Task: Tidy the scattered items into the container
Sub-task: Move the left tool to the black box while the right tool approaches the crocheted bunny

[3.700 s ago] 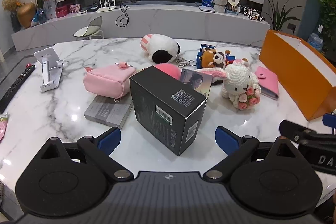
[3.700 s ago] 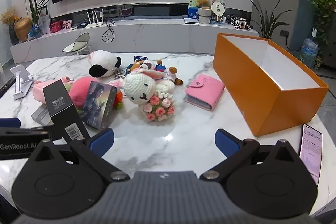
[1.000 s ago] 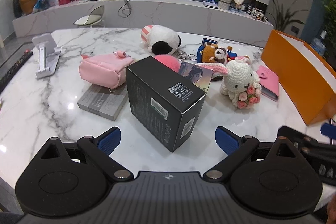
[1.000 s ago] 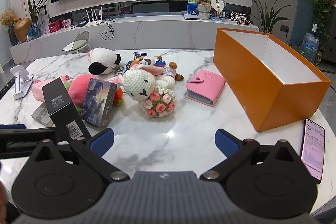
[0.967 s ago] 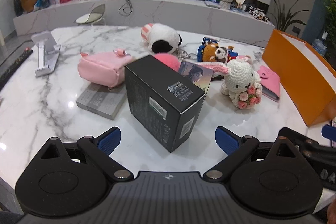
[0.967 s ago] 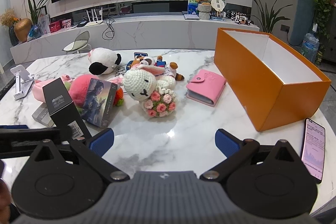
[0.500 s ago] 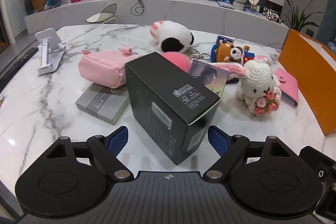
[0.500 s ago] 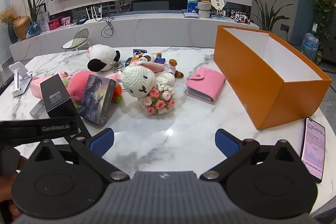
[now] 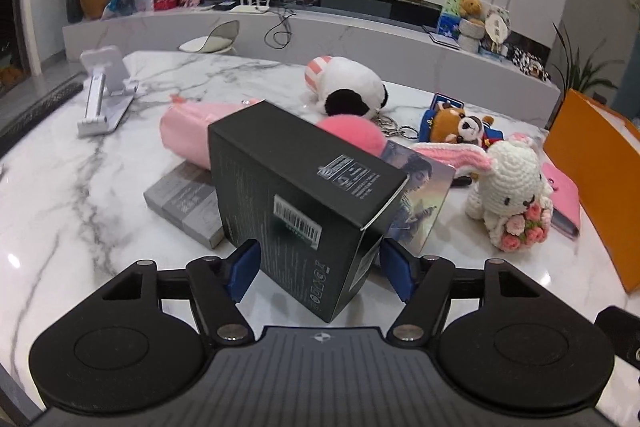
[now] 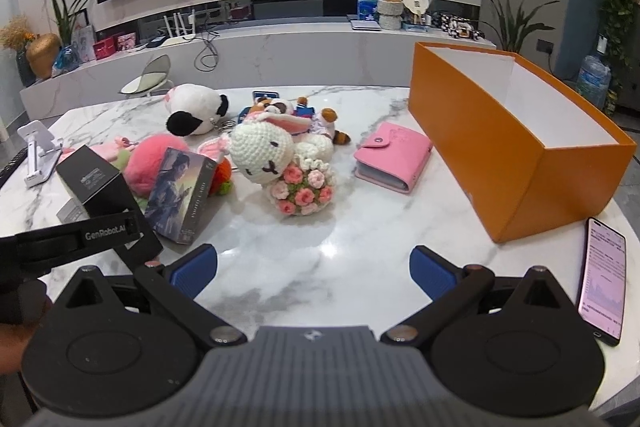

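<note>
A black carton [image 9: 296,187] stands on the marble table [image 9: 60,195], one corner towards me. My left gripper [image 9: 318,269] straddles its lower part and its jaws are closing. The blue pads [image 9: 242,267] sit right at the carton's sides, with a thin gap still showing on the right. In the right wrist view the carton [image 10: 96,183] is at the far left, behind the left gripper's black body. My right gripper [image 10: 314,271] hovers open over bare marble, nothing between its fingers. The orange container [image 10: 500,155] stands open at the right.
Behind the carton lie a pink pouch [image 9: 184,135], a grey flat box [image 9: 184,203], a picture box [image 10: 178,195], a crochet bunny [image 10: 276,159], plush toys and a pink wallet [image 10: 394,157]. A phone [image 10: 604,287] lies by the container, a white stand [image 9: 102,91] far left.
My left gripper has come forward and down onto the black carton, and its jaws have narrowed around it. The right gripper has stayed where it was.
</note>
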`<state>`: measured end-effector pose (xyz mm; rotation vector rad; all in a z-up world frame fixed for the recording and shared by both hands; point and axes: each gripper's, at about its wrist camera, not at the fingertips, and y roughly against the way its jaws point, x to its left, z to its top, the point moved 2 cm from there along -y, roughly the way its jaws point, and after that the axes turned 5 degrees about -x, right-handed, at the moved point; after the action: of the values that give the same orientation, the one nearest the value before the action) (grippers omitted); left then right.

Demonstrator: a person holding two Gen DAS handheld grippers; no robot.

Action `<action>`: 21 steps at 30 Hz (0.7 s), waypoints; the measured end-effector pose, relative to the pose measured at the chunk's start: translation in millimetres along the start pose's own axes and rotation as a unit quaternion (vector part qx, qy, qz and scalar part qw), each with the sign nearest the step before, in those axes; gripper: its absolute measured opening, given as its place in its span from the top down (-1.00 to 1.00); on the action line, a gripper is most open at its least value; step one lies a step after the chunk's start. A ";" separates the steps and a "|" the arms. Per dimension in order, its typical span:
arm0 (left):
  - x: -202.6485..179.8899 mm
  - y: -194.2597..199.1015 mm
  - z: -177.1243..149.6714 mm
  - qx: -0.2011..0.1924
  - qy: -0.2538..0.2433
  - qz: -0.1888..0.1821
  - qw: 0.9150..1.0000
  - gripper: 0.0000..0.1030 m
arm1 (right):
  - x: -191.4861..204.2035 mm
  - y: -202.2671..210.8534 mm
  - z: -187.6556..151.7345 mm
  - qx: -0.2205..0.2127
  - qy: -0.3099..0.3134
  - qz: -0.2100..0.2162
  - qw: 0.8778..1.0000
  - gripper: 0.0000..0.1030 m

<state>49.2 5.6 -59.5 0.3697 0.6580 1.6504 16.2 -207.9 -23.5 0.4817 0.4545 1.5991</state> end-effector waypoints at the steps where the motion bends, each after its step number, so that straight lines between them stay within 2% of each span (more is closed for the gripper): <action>1: 1.2 -0.5 -0.5 0.005 0.002 0.000 1.000 -0.55 | 1.4 0.9 -0.4 -0.003 0.003 0.003 1.000 -0.99; 4: 5.2 2.7 -1.7 0.006 -0.007 0.015 1.000 -0.72 | 5.5 3.3 -1.5 -0.016 0.015 0.006 1.000 -0.99; 10: 36.9 16.1 -2.4 0.006 0.028 0.048 0.998 -0.69 | 1.5 -0.7 -1.0 -0.013 0.005 -0.005 1.000 -0.99; 13: 48.5 27.8 -5.0 -0.005 0.028 0.058 0.998 -0.68 | -0.1 -1.7 -0.3 -0.012 -0.001 -0.004 1.000 -0.99; 17: 43.8 35.6 -9.3 -0.036 0.006 0.053 0.998 -0.68 | -0.3 -2.7 0.6 -0.010 -0.010 0.001 1.000 -0.99; 21: 28.6 27.8 -5.3 -0.048 -0.016 0.076 0.996 -0.68 | 1.7 -2.6 0.2 -0.009 -0.012 0.007 1.000 -0.99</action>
<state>18.7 30.2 -50.3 0.3835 0.5359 1.8108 18.3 -206.0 -24.7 0.4917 0.4194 1.6080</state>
